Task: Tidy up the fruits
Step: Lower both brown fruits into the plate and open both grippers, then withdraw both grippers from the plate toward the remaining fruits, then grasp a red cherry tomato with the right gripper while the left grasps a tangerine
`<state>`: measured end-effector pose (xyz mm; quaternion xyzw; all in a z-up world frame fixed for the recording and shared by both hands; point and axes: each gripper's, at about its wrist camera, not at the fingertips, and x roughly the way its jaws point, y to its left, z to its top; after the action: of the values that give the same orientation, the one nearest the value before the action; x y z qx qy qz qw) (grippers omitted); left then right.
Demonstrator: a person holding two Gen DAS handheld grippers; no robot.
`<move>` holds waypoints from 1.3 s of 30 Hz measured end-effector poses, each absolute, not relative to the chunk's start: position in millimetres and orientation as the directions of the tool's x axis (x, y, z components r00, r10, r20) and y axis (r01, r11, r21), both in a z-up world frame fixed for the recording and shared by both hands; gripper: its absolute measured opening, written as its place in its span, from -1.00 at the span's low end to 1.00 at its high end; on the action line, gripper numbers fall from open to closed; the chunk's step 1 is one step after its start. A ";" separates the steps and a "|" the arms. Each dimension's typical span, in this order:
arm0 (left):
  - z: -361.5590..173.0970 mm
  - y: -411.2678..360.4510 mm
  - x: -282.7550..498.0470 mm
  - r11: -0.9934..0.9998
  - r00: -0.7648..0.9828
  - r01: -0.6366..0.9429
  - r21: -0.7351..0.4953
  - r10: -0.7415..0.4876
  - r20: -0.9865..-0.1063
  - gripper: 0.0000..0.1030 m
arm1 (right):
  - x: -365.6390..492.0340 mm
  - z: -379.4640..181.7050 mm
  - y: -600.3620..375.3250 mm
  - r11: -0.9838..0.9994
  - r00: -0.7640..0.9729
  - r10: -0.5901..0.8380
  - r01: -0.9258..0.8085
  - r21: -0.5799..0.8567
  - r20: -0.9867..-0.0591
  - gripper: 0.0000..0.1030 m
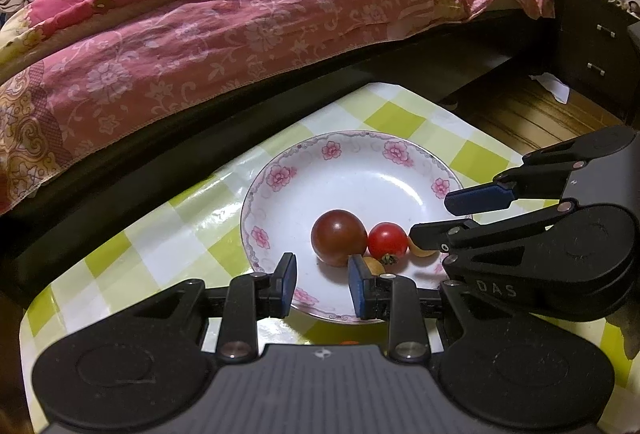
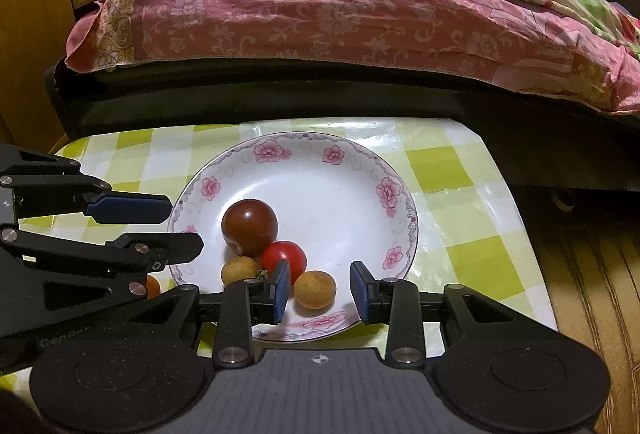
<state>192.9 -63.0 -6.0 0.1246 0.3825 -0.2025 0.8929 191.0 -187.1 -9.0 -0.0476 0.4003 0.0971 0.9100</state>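
In the right wrist view, the right gripper (image 2: 319,294) hangs over the near rim of the plate (image 2: 360,169) with its jaws apart, and a tan longan (image 2: 315,289) lies loose between the two blue pads, touching neither as far as can be seen. Just behind it sits a red tomato (image 2: 287,255), with a second longan (image 2: 239,270) to its left and a large dark plum (image 2: 249,227) behind, the three bunched together. In the left wrist view, the left gripper (image 1: 322,284) also stands with jaws spread and nothing held, its tips over the plate's near edge beside the fruit. A small orange fruit (image 2: 153,286) peeks out on the tablecloth (image 2: 448,169) under the left gripper, mostly hidden. Beyond the green-checked table runs a dark bed frame (image 2: 280,101) topped by a pink floral quilt (image 2: 320,17).
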 end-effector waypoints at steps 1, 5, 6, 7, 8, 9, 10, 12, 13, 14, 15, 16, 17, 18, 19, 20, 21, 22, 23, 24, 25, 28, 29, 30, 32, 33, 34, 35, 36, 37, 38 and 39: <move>-6.1 -62.9 192.9 0.887 0.625 0.457 0.067 -0.267 -0.733 -0.31 | 190.9 -8.9 -187.1 0.977 0.661 0.139 -0.215 -0.008 -0.737 -0.41; -5.8 -62.3 192.5 0.886 0.627 0.458 0.065 -0.270 -0.731 -0.31 | 190.1 -9.2 -188.9 0.978 0.661 0.137 -0.210 -0.007 -0.737 -0.41; -5.9 -62.2 192.6 0.887 0.626 0.458 0.063 -0.271 -0.731 -0.30 | 190.2 -9.2 -189.3 0.978 0.661 0.137 -0.210 -0.006 -0.738 -0.41; -6.2 -62.2 192.6 0.887 0.626 0.458 0.063 -0.271 -0.732 -0.30 | 189.8 -9.3 -189.6 0.978 0.662 0.136 -0.209 -0.007 -0.737 -0.41; -6.4 -62.6 192.5 0.886 0.624 0.459 0.063 -0.271 -0.733 -0.30 | 189.6 -9.5 -190.0 0.978 0.661 0.135 -0.209 -0.008 -0.738 -0.41; -6.4 -62.8 192.1 0.885 0.624 0.460 0.064 -0.271 -0.733 -0.30 | 189.4 -9.3 -190.0 0.978 0.660 0.135 -0.208 -0.007 -0.739 -0.41; -6.4 -63.1 191.7 0.884 0.623 0.462 0.065 -0.272 -0.733 -0.30 | 189.5 -9.3 -189.9 0.978 0.660 0.134 -0.207 -0.007 -0.740 -0.41; -6.3 -63.0 190.9 0.882 0.622 0.466 0.066 -0.275 -0.733 -0.30 | 189.4 -8.6 -189.9 0.978 0.658 0.135 -0.208 -0.007 -0.740 -0.41; -6.2 -62.2 190.1 0.881 0.621 0.469 0.066 -0.275 -0.734 -0.30 | 189.2 -7.8 -189.9 0.978 0.659 0.136 -0.208 -0.005 -0.740 -0.41; -6.1 -61.3 189.1 0.879 0.619 0.472 0.067 -0.276 -0.735 -0.30 | 189.0 -7.0 -189.7 0.978 0.659 0.139 -0.210 -0.003 -0.740 -0.41; -6.2 -60.0 187.3 0.877 0.618 0.476 0.069 -0.277 -0.736 -0.30 | 188.5 -6.2 -189.7 0.977 0.657 0.142 -0.211 0.000 -0.740 -0.41; -6.5 -57.8 184.9 0.874 0.615 0.480 0.072 -0.277 -0.738 -0.30 | 187.4 -5.6 -189.1 0.977 0.654 0.146 -0.213 0.004 -0.742 -0.40; -6.5 -55.2 182.3 0.872 0.612 0.483 0.073 -0.277 -0.740 -0.30 | 186.0 -5.1 -188.3 0.976 0.651 0.150 -0.217 0.007 -0.744 -0.40; -6.6 -51.9 179.2 0.871 0.608 0.486 0.072 -0.278 -0.743 -0.30 | 183.5 -4.6 -187.2 0.975 0.649 0.154 -0.221 0.009 -0.745 -0.40; -6.5 -47.6 175.4 0.870 0.603 0.489 0.069 -0.280 -0.747 -0.30 | 180.2 -4.6 -186.2 0.973 0.647 0.158 -0.230 0.006 -0.746 -0.40; -6.3 -43.3 171.8 0.869 0.596 0.491 0.064 -0.281 -0.752 -0.30 | 176.6 -4.5 -185.3 0.971 0.646 0.160 -0.238 0.001 -0.747 -0.40; -6.5 -38.3 167.5 0.868 0.589 0.493 0.059 -0.284 -0.757 -0.30 | 172.7 -4.2 -184.3 0.969 0.642 0.163 -0.248 -0.002 -0.749 -0.39; -6.4 -32.9 162.9 0.867 0.583 0.495 0.054 -0.285 -0.761 -0.30 | 168.0 -4.0 -183.3 0.966 0.638 0.167 -0.257 -0.003 -0.752 -0.39; -6.4 -28.3 158.2 0.866 0.576 0.497 0.048 -0.288 -0.765 -0.30 | 163.6 -3.8 -182.6 0.964 0.634 0.172 -0.265 -0.003 -0.754 -0.39; -6.3 -23.6 153.2 0.863 0.567 0.503 0.042 -0.293 -0.770 -0.30 | 158.8 -3.5 -181.5 0.962 0.629 0.176 -0.273 -0.003 -0.757 -0.38; -6.2 -18.9 147.7 0.859 0.560 0.511 0.038 -0.299 -0.773 -0.30 | 153.2 -3.0 -179.9 0.959 0.622 0.186 -0.285 0.001 -0.761 -0.37; -5.6 -7.8 132.4 0.841 0.543 0.539 0.037 -0.314 -0.779 -0.29 | 138.5 -1.2 -172.5 0.943 0.593 0.233 -0.333 0.029 -0.770 -0.28; -5.8 -4.2 128.0 0.836 0.536 0.547 0.033 -0.320 -0.781 -0.29 | 133.9 -0.4 -168.7 0.934 0.583 0.252 -0.356 0.037 -0.772 -0.27; -6.1 -1.2 124.5 0.831 0.528 0.556 0.029 -0.326 -0.785 -0.28 | 129.3 0.0 -165.3 0.924 0.572 0.272 -0.380 0.044 -0.774 -0.24; -7.1 4.1 117.5 0.823 0.518 0.568 0.027 -0.332 -0.789 -0.28 | 120.0 -0.6 -158.6 0.902 0.548 0.306 -0.428 0.053 -0.778 -0.24; -7.7 5.8 114.9 0.818 0.512 0.574 0.025 -0.335 -0.791 -0.28 | 116.7 -1.3 -155.8 0.891 0.534 0.320 -0.450 0.057 -0.783 -0.24; -8.3 7.6 112.7 0.815 0.506 0.579 0.021 -0.339 -0.793 -0.28 | 113.9 -2.7 -152.4 0.877 0.518 0.335 -0.476 0.060 -0.787 -0.24; -8.9 9.2 110.8 0.814 0.504 0.581 0.018 -0.341 -0.794 -0.28 | 111.5 -4.4 -149.6 0.866 0.508 0.344 -0.496 0.058 -0.790 -0.23; -9.4 10.3 109.8 0.812 0.499 0.583 0.015 -0.344 -0.795 -0.28 | 109.8 -6.5 -146.5 0.856 0.498 0.349 -0.515 0.053 -0.794 -0.23; -10.0 11.7 108.7 0.810 0.494 0.586 0.011 -0.347 -0.797 -0.28 | 109.2 -9.3 -143.1 0.844 0.486 0.353 -0.534 0.049 -0.799 -0.23; -10.7 12.5 108.6 0.810 0.492 0.587 0.009 -0.348 -0.798 -0.28 | 109.1 -12.1 -139.9 0.835 0.473 0.358 -0.549 0.049 -0.805 -0.23; -11.3 13.0 108.5 0.809 0.489 0.588 0.007 -0.349 -0.799 -0.28 | 108.9 -14.9 -136.9 0.825 0.460 0.363 -0.562 0.050 -0.811 -0.23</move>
<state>108.5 13.0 -11.3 0.1410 0.4239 -0.2752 0.8513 108.9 -136.9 -14.9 -0.1129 0.4422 0.2730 0.8469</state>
